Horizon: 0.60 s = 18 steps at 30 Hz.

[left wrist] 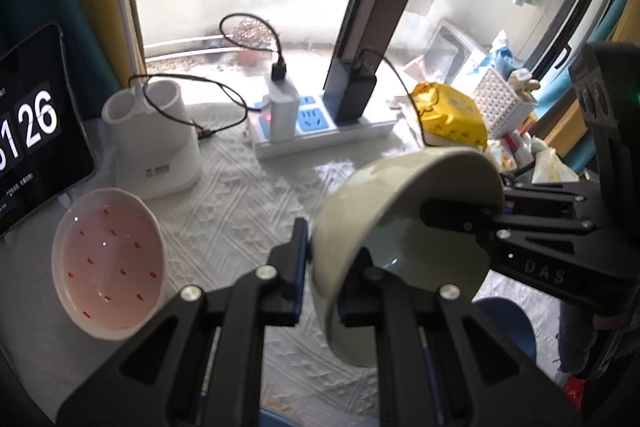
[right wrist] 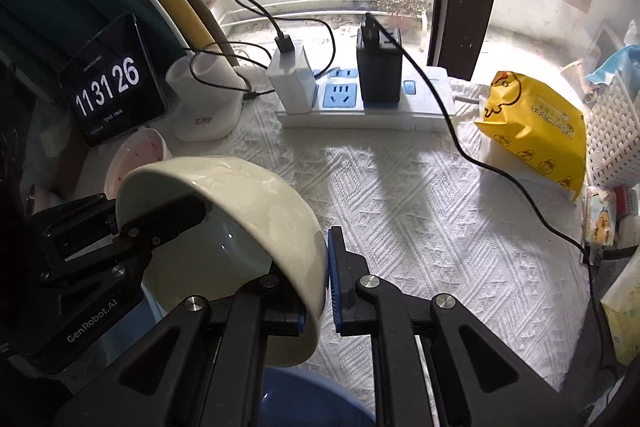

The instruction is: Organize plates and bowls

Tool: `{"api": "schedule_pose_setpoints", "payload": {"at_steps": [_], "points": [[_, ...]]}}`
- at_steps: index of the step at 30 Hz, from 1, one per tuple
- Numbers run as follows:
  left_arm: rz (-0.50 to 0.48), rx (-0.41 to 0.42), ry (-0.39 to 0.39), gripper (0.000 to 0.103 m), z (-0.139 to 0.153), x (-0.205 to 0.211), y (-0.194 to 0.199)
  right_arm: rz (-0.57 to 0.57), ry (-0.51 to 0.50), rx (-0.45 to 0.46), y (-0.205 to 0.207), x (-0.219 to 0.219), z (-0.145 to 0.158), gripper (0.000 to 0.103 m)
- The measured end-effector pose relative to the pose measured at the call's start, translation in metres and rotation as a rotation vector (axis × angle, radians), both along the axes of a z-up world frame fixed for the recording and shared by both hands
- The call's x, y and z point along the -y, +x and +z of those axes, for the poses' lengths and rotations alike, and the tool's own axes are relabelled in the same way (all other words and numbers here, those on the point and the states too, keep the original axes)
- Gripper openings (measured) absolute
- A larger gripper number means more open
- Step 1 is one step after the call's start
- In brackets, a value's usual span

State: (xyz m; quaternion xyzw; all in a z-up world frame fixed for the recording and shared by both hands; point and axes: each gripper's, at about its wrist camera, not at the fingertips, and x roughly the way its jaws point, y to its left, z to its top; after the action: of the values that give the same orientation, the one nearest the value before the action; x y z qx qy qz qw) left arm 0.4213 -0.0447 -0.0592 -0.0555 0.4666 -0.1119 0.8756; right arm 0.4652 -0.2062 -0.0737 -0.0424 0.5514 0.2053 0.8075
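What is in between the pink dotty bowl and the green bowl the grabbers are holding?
Only bare white tablecloth lies between the pink bowl and the green bowl, seen in the left wrist view.

Glossy glazed ceramic cream bowl (right wrist: 256,195), glossy pink speckled bowl (left wrist: 108,259), textured woven white tablecloth (right wrist: 420,227), shiny yellow plastic packet (right wrist: 532,135)
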Motion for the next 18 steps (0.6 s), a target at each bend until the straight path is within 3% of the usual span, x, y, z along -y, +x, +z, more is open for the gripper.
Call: {"api": "schedule_pose_setpoints", "payload": {"at_steps": [18], "points": [[-0.03,0.061,-0.011,0.011,0.031,0.01,-0.032,-0.013,0.0,0.053,-0.03,0.012,0.039,0.01]]}}
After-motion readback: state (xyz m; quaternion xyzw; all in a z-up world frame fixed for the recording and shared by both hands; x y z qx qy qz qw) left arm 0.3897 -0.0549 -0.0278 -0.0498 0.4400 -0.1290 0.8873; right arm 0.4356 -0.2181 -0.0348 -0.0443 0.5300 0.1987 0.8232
